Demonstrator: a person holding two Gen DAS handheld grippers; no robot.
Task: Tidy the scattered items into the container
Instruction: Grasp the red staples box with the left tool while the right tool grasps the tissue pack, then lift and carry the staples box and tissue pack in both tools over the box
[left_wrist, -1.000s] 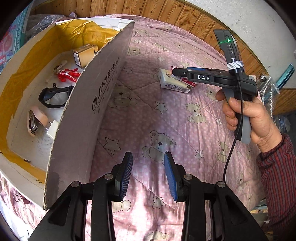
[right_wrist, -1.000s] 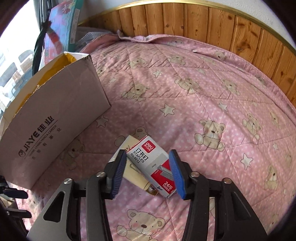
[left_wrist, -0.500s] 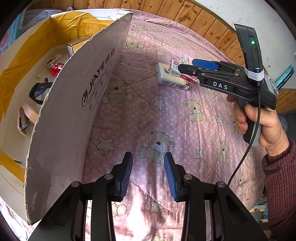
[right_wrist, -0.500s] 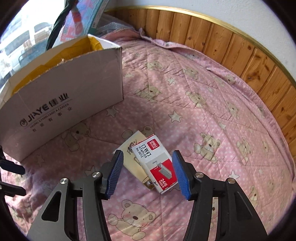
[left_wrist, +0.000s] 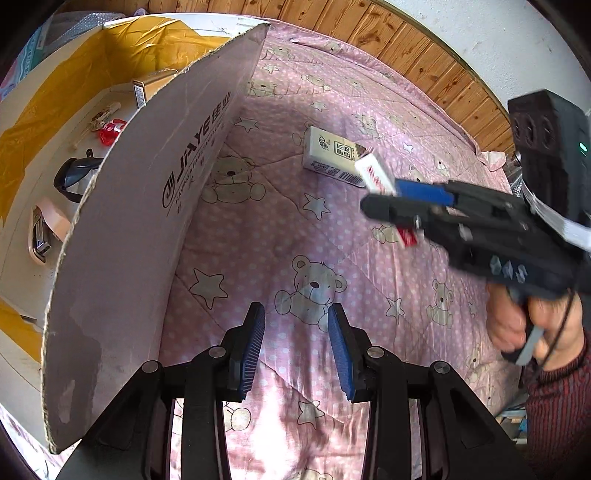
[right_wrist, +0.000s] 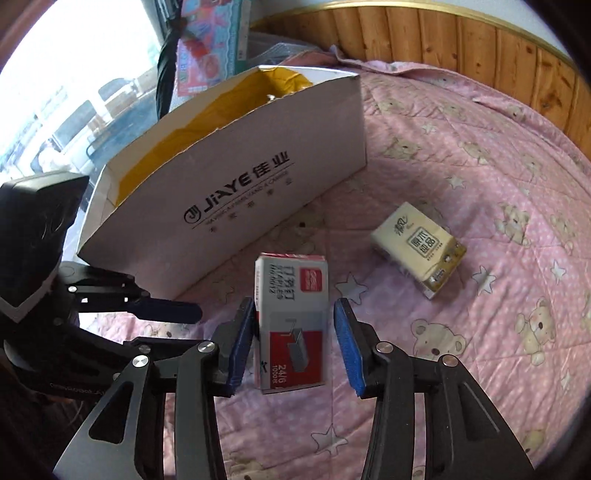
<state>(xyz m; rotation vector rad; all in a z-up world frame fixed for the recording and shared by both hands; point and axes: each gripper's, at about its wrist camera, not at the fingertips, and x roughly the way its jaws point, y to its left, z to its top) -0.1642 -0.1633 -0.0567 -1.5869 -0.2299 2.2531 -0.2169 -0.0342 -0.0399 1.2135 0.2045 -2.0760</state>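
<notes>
Above the bed (right_wrist: 480, 155), right tool (right_wrist: 293, 341): level, apparently pinching the staple box (right_wrist: 291, 325).
Left tool (left_wrist: 295, 345): spread, empty, beside the cardboard box (left_wrist: 155, 206).

Both views are bright with daylight. In the right wrist view we see a window (right_wrist: 62, 103) at upper left blown out to near white, the evident source; the cardboard box (right_wrist: 236, 184) casts a soft shadow onto the quilt (right_wrist: 480, 155) at its base. In the left wrist view the right gripper (left_wrist: 384, 201) and the hand (left_wrist: 524, 325) holding it are smeared by motion blur, while the left gripper (left_wrist: 295, 347) is sharp. We note strong fisheye distortion: the box edge (left_wrist: 155, 177) and wooden wall panelling (left_wrist: 406, 44) bow, and both frames darken to black at the corners. The staple box (right_wrist: 291, 325) shows slightly soft print.
</notes>
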